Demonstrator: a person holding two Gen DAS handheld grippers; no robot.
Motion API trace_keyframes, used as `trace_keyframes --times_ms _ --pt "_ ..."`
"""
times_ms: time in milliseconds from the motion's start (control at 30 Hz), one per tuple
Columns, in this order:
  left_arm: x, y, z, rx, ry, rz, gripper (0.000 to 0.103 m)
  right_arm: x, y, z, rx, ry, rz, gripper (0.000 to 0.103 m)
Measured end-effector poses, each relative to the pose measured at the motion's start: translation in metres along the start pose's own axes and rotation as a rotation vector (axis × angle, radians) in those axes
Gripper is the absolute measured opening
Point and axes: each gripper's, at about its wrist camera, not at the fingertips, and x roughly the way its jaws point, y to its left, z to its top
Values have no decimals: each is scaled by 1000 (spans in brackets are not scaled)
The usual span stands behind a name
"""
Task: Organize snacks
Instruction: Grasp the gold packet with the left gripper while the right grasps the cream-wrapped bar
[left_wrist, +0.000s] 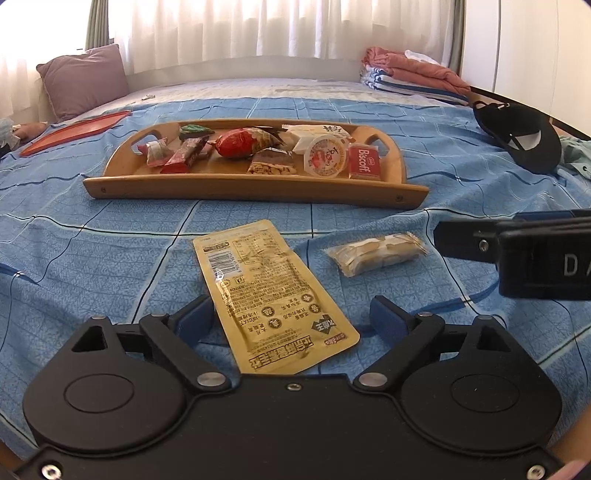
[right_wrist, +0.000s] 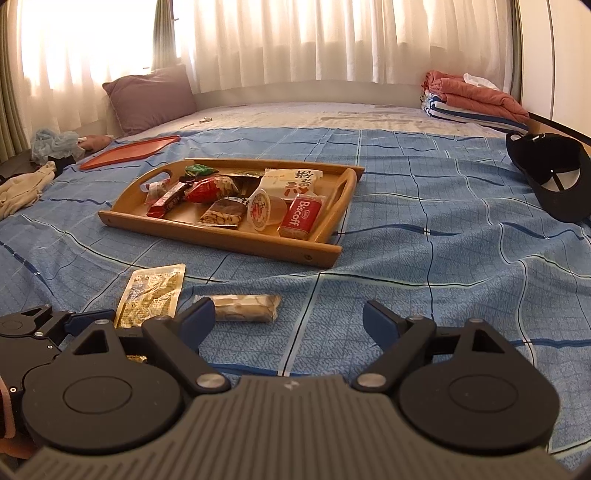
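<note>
While the gold snack pouch (left_wrist: 271, 295) lies flat on the blue bedspread (left_wrist: 92, 258) between the spread jaws of the left gripper (left_wrist: 291, 317), untouched by either pad, a small clear-wrapped biscuit pack (right_wrist: 245, 306) sits just ahead of the right gripper (right_wrist: 290, 319), likewise released. Beyond both stands the wooden tray (left_wrist: 255, 188) of snacks.
</note>
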Motion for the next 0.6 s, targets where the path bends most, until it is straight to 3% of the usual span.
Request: trace_keyframes --times_ms 167,233,367,600 --pt "1 5 -1 -24 -5 -24 87 2 -3 0 5 1 -6 92" --pt "0 8 -2 -20 -13 -24 80 4 -4 -1 14 3 -7 92" --pt "-4 12 -4 -2 -20 -40 77 7 -4 -1 29 7 -4 92" --pt "-12 27 -3 -32 -18 -65 60 13 3 -1 20 16 2 92"
